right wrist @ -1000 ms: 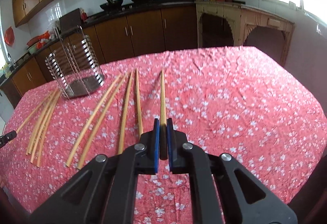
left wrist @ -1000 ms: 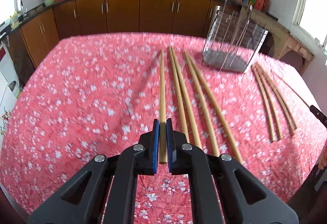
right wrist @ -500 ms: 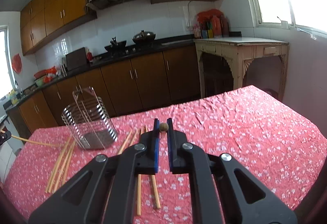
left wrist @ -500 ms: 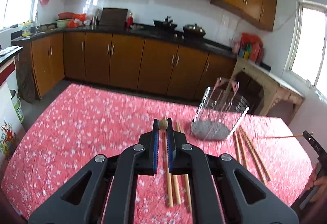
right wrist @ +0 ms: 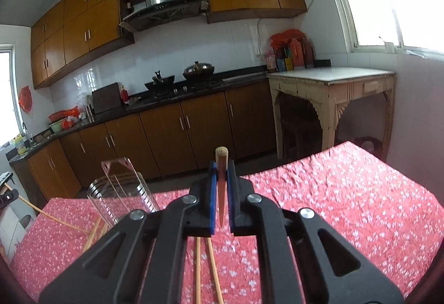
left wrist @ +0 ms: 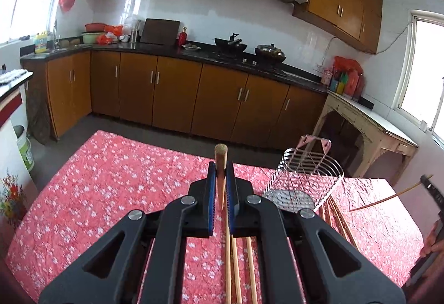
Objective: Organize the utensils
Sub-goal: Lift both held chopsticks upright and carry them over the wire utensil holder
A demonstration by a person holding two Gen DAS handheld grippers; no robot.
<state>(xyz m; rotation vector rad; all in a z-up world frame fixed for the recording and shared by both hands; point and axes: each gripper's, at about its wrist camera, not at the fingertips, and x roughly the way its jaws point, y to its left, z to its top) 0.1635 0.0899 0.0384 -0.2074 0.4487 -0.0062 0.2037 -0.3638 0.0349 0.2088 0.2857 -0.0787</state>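
My left gripper point(left wrist: 221, 169) is shut on a wooden chopstick point(left wrist: 221, 152), held clear above the red floral table point(left wrist: 111, 179); the stick's blunt end pokes out past the blue pads. My right gripper point(right wrist: 221, 168) is shut on another chopstick point(right wrist: 221, 153) in the same way. A wire utensil holder point(left wrist: 304, 179) stands on the table, ahead and to the right in the left wrist view; the holder point(right wrist: 122, 193) is ahead-left in the right wrist view. Loose chopsticks point(left wrist: 236, 262) lie on the cloth below the left gripper, and more loose chopsticks point(right wrist: 205, 262) below the right.
More chopsticks point(right wrist: 95, 231) lie beside the holder. At the right edge of the left wrist view a hand point(left wrist: 433, 245) shows. Brown kitchen cabinets point(left wrist: 177, 93) and a pale side table point(right wrist: 330, 87) stand beyond the table's far edge.
Both grippers have risen off the table, each lifting its chopstick from the cloth. Both views have tilted up from the tabletop toward the kitchen wall.
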